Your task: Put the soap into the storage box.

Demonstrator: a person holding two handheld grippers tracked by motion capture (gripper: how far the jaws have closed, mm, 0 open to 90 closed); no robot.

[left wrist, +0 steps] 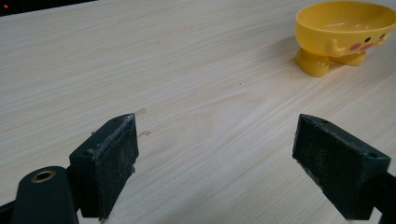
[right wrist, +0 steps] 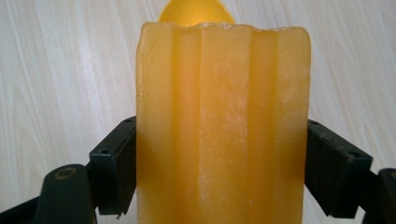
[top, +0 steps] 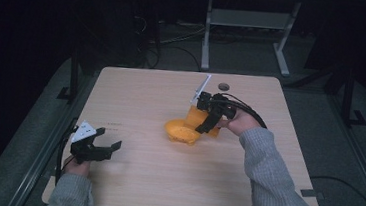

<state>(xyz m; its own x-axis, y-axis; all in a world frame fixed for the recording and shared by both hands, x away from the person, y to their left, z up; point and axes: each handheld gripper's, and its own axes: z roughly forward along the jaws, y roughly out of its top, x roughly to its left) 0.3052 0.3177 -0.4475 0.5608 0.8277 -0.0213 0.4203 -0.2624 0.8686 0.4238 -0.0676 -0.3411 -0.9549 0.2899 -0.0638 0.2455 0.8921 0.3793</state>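
A yellow bowl (top: 181, 132) with small feet and a cartoon face (left wrist: 345, 35) stands near the middle of the light wooden table (top: 146, 100). My right gripper (top: 204, 126) is shut on a ribbed, translucent orange block (right wrist: 223, 126), pressed between both jaws. It holds the block right beside the bowl, whose rim (right wrist: 196, 11) peeks out behind the block's top. My left gripper (top: 109, 147) hovers open near the table's front left with nothing between its pads (left wrist: 112, 163); the bowl is well off to its right.
A small dark round hole (top: 223, 86) sits near the table's far edge. Beyond the table, a white desk frame (top: 248, 23) and cables lie on the dark floor. Bare tabletop stretches between the left gripper and the bowl.
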